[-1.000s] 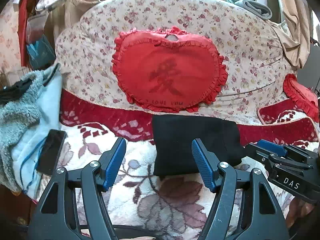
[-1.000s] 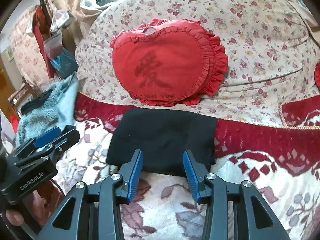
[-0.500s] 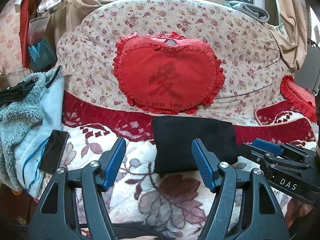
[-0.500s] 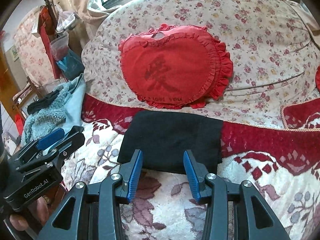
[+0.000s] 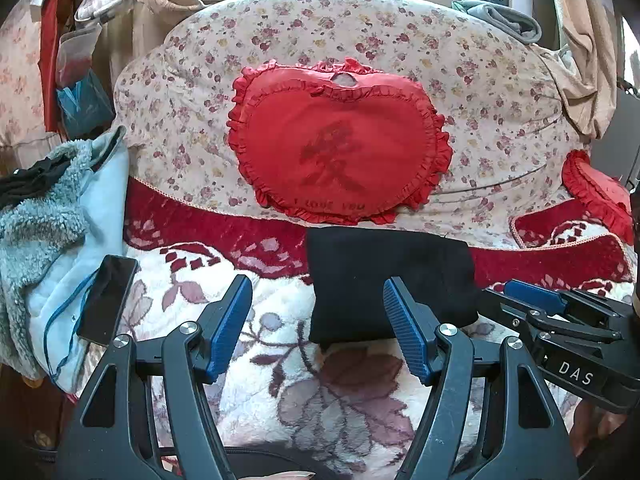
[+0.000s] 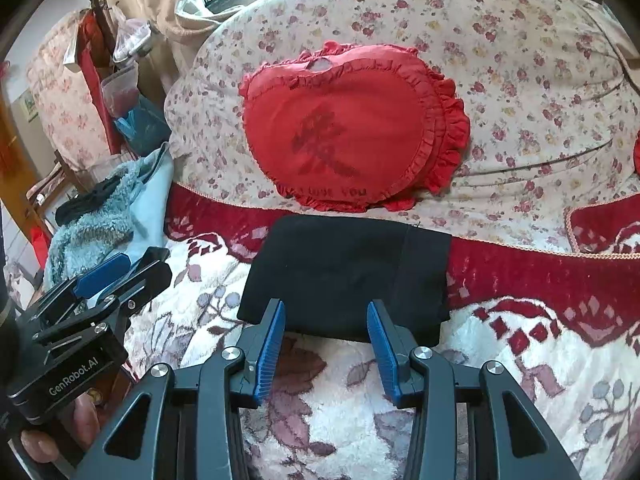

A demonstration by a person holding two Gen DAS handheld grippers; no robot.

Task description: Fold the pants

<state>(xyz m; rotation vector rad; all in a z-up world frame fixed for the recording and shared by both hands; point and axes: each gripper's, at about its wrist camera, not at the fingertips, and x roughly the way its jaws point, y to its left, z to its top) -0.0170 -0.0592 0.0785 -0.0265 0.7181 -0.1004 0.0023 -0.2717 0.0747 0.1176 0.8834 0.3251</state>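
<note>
The black pants (image 5: 384, 280) lie folded into a compact rectangle on the floral blanket, just below the red heart pillow; they also show in the right wrist view (image 6: 344, 276). My left gripper (image 5: 316, 328) is open and empty, held short of the pants' near left edge. My right gripper (image 6: 326, 344) is open and empty, just short of the pants' near edge. Each gripper shows in the other's view, the right one (image 5: 560, 320) beside the pants' right edge, the left one (image 6: 96, 292) off to their left.
A red heart pillow (image 5: 340, 152) leans on a floral cushion (image 5: 500, 92) behind the pants. A black phone (image 5: 108, 300) lies on a pale blue fleece garment (image 5: 52, 240) at the left. A second red pillow (image 5: 596, 192) sits at the right.
Both grippers have drawn back slightly from the folded pants, which now sit a little farther ahead. Both stay open and empty. The pants have not moved.
</note>
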